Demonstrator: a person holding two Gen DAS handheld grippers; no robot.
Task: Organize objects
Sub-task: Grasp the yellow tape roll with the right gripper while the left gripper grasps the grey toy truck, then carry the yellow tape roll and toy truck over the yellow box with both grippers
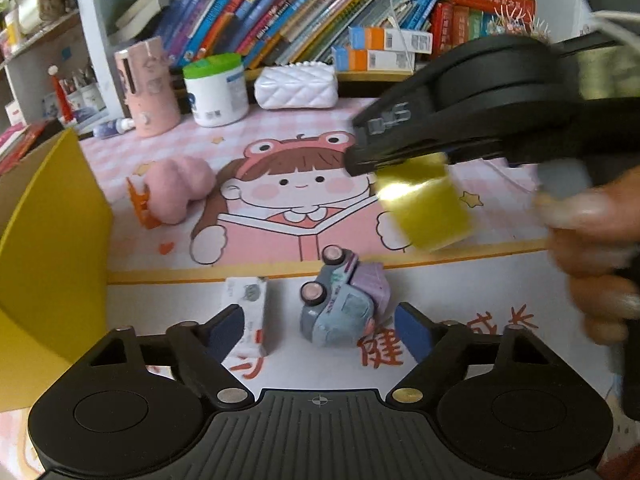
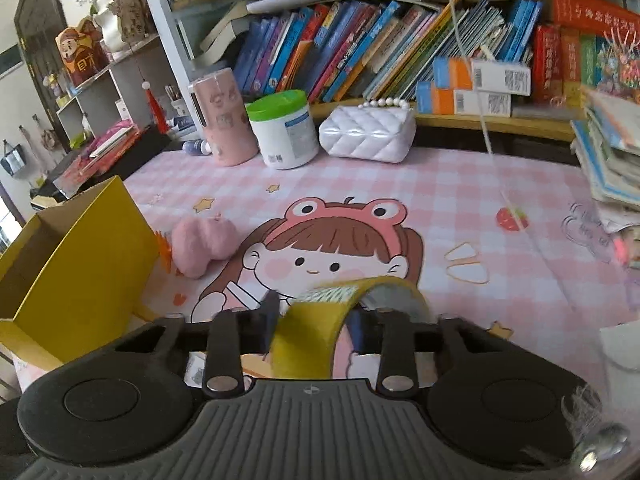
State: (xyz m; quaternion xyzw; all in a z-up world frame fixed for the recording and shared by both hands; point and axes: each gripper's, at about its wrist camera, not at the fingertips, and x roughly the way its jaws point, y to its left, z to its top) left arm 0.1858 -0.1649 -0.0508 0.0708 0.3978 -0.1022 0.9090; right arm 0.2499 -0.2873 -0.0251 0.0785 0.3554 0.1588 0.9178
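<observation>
We take the yellow box [image 2: 76, 264] as our landmark; it stands open-topped at the left edge of the desk [image 2: 460, 184], on the pink cartoon mat.

Right tongs [image 2: 316, 316]: closed on a roll of yellow tape [image 2: 312, 332]. In the right wrist view the roll stands on edge between the fingers, its ring arching up and its hole facing roughly along the tongs; the pad contact itself is hidden behind the roll. The left wrist view shows what the right cannot: the same tape [image 1: 424, 204] carried clear above the desk, well to the right of the box, hanging from the tips of the right tongs [image 1: 374, 168], with the holding hand [image 1: 592, 248] blurred at the right edge.

Left tongs [image 1: 320, 328]: open, fingers spread wide with nothing between the pads. Only the left wrist view shows the near strip of the desk, where we note a toy car [image 1: 344, 304] tipped onto its side, wheels facing left toward the box, its long axis running away from the camera. Just beside it, on the box side, lies a small white packet [image 1: 250, 312], long axis also running away from the camera.

Both views show a pink plush [image 2: 204, 244] and an orange clip [image 1: 140, 204] touching it, close to the right of the box. Only the right wrist view shows the box interior, cardboard-brown
</observation>
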